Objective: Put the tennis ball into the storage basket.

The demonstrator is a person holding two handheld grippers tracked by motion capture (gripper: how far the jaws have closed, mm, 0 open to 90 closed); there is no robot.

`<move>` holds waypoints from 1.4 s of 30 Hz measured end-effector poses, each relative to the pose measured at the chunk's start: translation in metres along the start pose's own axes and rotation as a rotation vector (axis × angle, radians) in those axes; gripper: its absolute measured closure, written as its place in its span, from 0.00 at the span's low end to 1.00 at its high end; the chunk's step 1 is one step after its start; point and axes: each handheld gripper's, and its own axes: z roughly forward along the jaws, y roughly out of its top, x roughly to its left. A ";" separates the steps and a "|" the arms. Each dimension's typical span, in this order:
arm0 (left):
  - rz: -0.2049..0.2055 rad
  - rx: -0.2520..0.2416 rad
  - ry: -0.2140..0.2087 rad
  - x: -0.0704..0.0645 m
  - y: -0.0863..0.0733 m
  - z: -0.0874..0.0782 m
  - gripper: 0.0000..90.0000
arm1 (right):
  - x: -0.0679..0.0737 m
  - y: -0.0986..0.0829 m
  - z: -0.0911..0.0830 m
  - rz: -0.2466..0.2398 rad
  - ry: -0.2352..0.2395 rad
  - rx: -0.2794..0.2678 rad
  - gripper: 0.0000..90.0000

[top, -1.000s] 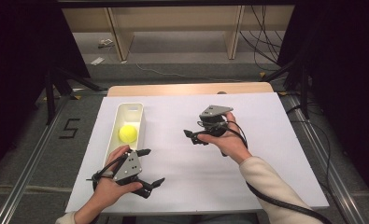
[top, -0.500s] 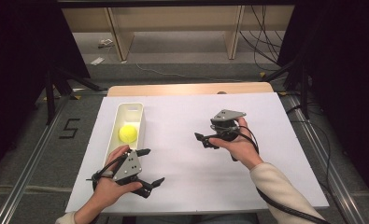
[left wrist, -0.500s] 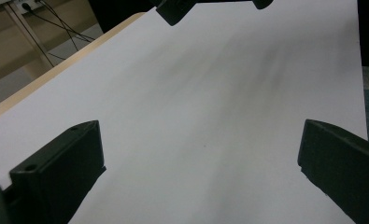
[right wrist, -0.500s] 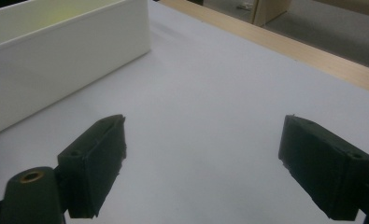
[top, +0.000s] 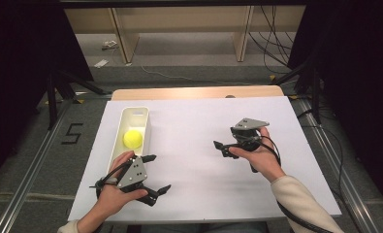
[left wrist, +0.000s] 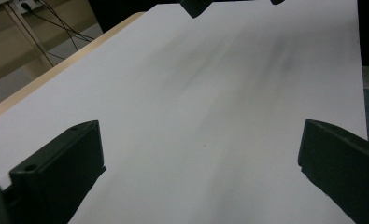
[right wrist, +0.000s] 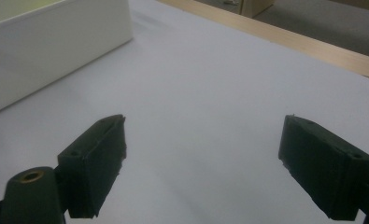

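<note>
resting in the white bin (top: 115, 141), yellow ball (top: 133, 139); left gripper (top: 157, 174) and right gripper (top: 221, 148) both spread, empty

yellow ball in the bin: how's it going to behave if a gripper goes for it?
The ball looks round and smooth, so it would likely roll away from a nudge. The narrow white bin has walls close on both sides, so it should not travel far, though it may run lengthwise. It looks small and probably light; open fingers would likely need to close squarely across it or it may squirt out.

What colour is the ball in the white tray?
Yellow ball, clearest in the high view.
</note>
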 end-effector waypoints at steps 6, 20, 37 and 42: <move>0.000 -0.001 0.001 0.000 0.000 0.000 0.00 | -0.002 -0.006 -0.007 0.004 -0.002 -0.003 0.18; -0.001 -0.002 0.002 0.000 0.000 0.000 0.00 | -0.011 -0.021 -0.032 0.027 -0.034 -0.018 0.18; -0.004 -0.005 0.004 -0.001 0.001 0.000 0.00 | -0.020 -0.039 -0.056 0.046 -0.070 -0.021 0.18; -0.006 -0.006 0.002 -0.001 0.001 0.000 0.00 | -0.021 -0.043 -0.061 0.049 -0.077 -0.022 0.18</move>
